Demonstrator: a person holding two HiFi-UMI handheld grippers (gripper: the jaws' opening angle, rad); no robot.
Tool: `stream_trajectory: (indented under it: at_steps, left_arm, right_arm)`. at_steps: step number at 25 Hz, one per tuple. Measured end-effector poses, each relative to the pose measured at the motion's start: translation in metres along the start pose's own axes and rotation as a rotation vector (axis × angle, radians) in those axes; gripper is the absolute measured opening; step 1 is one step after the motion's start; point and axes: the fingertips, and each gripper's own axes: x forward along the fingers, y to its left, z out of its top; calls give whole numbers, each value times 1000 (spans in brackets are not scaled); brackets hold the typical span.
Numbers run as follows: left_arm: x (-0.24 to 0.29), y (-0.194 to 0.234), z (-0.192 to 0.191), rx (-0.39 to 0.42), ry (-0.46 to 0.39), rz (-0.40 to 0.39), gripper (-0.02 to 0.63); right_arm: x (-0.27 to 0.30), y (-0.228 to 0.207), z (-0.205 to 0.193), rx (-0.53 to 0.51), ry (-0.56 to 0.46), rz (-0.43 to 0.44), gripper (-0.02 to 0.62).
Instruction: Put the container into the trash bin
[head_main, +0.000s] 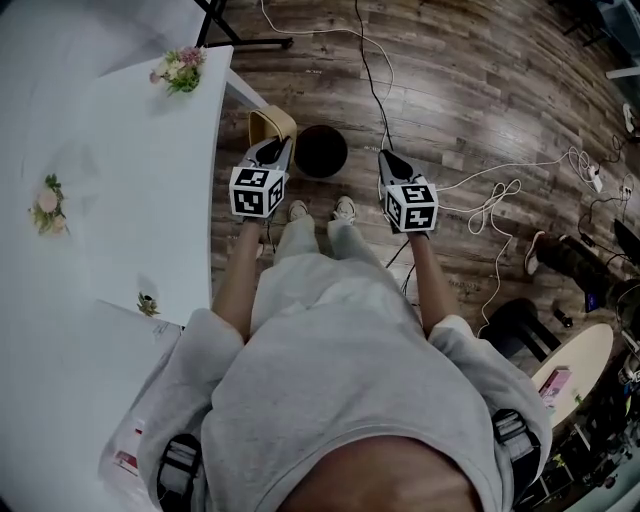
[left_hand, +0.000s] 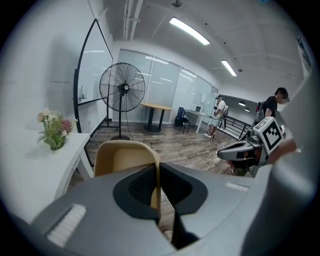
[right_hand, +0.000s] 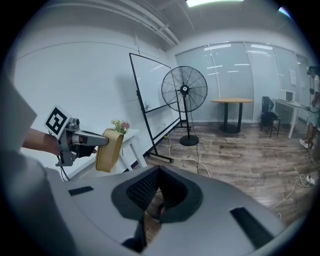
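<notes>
Tan container (head_main: 272, 124), pinched by its wall in our left tongs (head_main: 276, 146), hangs at nine o'clock of the black trash bin (head_main: 320, 152). Our right tongs (head_main: 390, 160) are pressed together on nothing. We judge that the thin edge grip could slip and drop it short. The bench (head_main: 120, 200) crowds nine o'clock, and open floor lies at twelve.

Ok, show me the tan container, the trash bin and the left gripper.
tan container (left_hand: 125, 157): left gripper view, on its broad face.
trash bin (head_main: 345, 150): head view, on its right rim.
left gripper (head_main: 277, 143): head view, between its fingertips, which pinch the tan container's wall.
</notes>
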Motion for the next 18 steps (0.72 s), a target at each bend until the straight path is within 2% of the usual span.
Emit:
stream_trajectory:
  at_steps: [14, 18]
  left_arm:
    - [36, 20, -28, 24, 59, -159, 28]
    - [46, 31, -39, 31, 80, -190, 29]
  right_arm:
    - [37, 18, -30, 82, 41, -107, 14]
    - [54, 30, -44, 111, 52, -114, 14]
